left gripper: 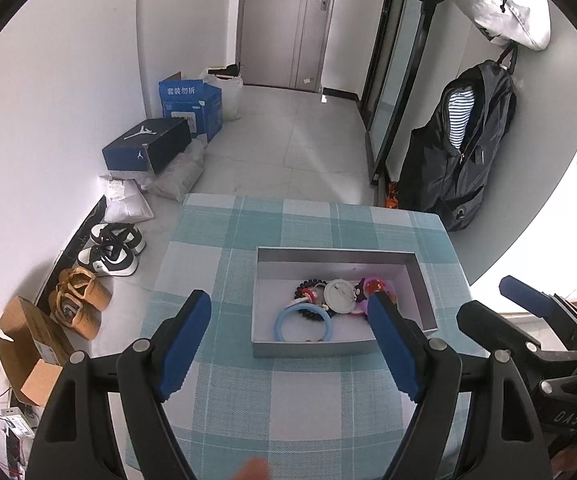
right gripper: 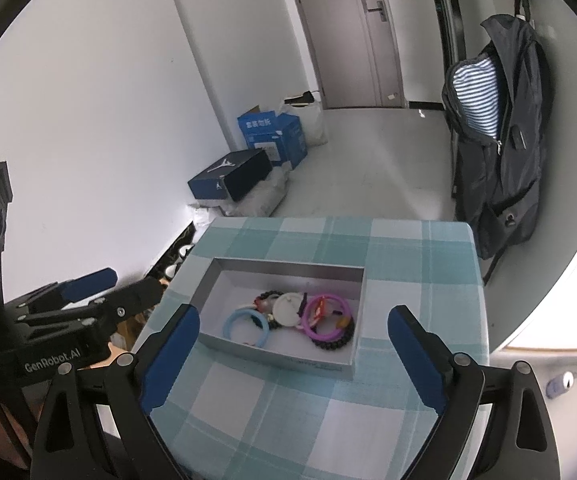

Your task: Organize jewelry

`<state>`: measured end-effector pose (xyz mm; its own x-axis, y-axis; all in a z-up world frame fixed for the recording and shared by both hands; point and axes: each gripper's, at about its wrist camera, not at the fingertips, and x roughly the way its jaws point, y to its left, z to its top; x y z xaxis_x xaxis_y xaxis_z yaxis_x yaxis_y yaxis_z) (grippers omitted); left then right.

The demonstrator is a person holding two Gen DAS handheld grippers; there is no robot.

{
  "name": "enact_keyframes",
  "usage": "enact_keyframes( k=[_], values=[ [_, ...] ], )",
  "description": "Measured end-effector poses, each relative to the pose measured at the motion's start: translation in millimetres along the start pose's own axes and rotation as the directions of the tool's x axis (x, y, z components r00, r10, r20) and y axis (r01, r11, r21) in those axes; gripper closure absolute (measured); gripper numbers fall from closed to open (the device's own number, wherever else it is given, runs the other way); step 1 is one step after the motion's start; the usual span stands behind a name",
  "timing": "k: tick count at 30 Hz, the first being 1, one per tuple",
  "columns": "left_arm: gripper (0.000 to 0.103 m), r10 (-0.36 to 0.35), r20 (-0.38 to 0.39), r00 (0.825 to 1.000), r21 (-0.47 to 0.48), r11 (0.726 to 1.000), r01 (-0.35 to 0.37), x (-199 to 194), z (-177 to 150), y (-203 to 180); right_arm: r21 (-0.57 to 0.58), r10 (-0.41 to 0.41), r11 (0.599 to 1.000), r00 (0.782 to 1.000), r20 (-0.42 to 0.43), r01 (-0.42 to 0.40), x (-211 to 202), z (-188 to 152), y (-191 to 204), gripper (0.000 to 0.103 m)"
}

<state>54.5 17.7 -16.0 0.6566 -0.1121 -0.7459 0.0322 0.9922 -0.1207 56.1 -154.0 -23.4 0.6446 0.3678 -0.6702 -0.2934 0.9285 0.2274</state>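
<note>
A shallow silver box (left gripper: 308,350) (right gripper: 288,270) sits on the teal checked tablecloth. Inside lie a light blue bangle (left gripper: 303,322) (right gripper: 247,326), a white round piece (left gripper: 339,295) (right gripper: 288,309), a purple bangle (right gripper: 328,318), a black bead bracelet (right gripper: 334,342) and other small pieces. My left gripper (left gripper: 288,312) is open and empty above the box's near edge; its right finger hides part of the jewelry. My right gripper (right gripper: 292,328) is open and empty, hovering just in front of the box.
The small table (left gripper: 216,240) (right gripper: 428,248) ends close behind the box. On the floor at left are shoes (left gripper: 108,252), cardboard boxes (left gripper: 32,352) and blue boxes (left gripper: 190,104). A dark backpack (left gripper: 460,148) (right gripper: 496,152) hangs at right.
</note>
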Motion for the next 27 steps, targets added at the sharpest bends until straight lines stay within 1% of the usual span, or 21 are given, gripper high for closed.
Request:
enact_keyframes(
  k=[18,27],
  values=[
    [0.026,-0.011,0.002,1.0,0.021,1.0,0.011,-1.3,-1.8,-3.1,0.037,0.001,0.999,1.0,0.006,-0.001,-2.3,2.1,-7.5,0.007],
    [0.026,-0.009,0.001,1.0,0.015,1.0,0.009,-1.5,-1.0,-2.8,0.039,-0.001,0.999,1.0,0.004,0.001,-1.6,2.1,-7.8,0.007]
  ],
)
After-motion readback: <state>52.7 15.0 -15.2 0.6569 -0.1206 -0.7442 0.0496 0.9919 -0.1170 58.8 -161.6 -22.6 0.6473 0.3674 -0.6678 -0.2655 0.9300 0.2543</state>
